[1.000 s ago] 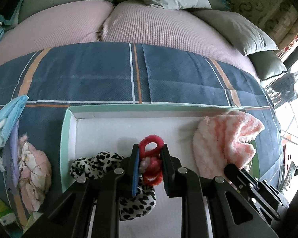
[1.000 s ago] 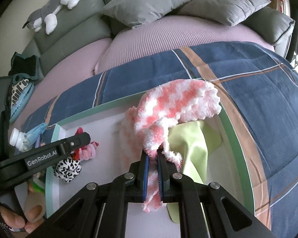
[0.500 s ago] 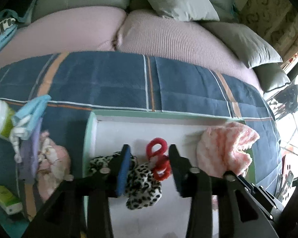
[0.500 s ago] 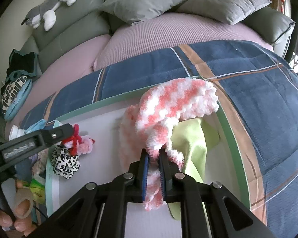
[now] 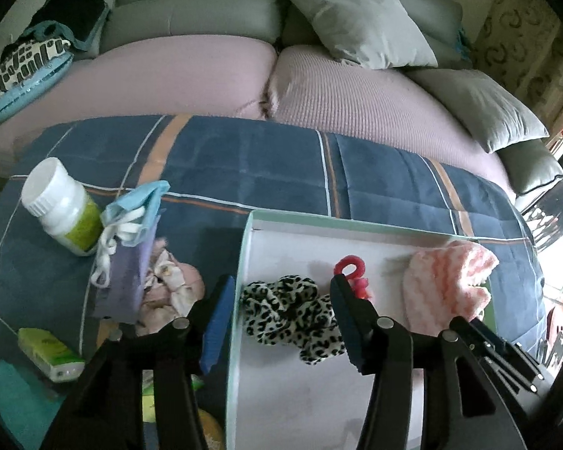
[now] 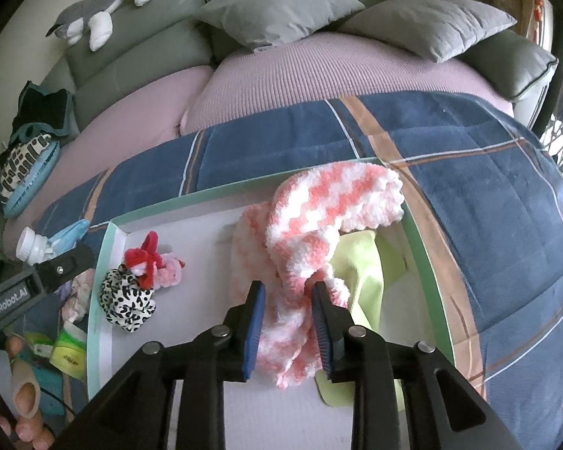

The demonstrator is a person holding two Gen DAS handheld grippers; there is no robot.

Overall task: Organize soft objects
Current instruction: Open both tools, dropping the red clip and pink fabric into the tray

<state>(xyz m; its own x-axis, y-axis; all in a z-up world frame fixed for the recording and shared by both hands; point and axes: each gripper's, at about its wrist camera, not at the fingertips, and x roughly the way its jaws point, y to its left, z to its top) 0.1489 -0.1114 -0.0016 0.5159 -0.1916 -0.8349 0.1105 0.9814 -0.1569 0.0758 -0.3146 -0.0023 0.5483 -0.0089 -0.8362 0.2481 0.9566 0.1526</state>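
A white tray with a mint rim lies on the blue plaid blanket. A leopard-print scrunchie and a red-and-pink scrunchie rest in its left part. My left gripper hovers above them, its jaws opening, gripping nothing. A fuzzy pink-and-white striped knit is draped over a lime-green cloth on the tray's right side. My right gripper straddles the knit's lower end. Its jaws are opening and the pads no longer pinch it.
Left of the tray lie a white-capped bottle, a blue face mask, purple and pink cloths and a green packet. Grey cushions and a plush toy sit behind. A person's hand is at lower left.
The left gripper released the red scrunchie, spread its jaws and drew back up and leftward. The right gripper's jaws parted off the striped knit while staying in place.
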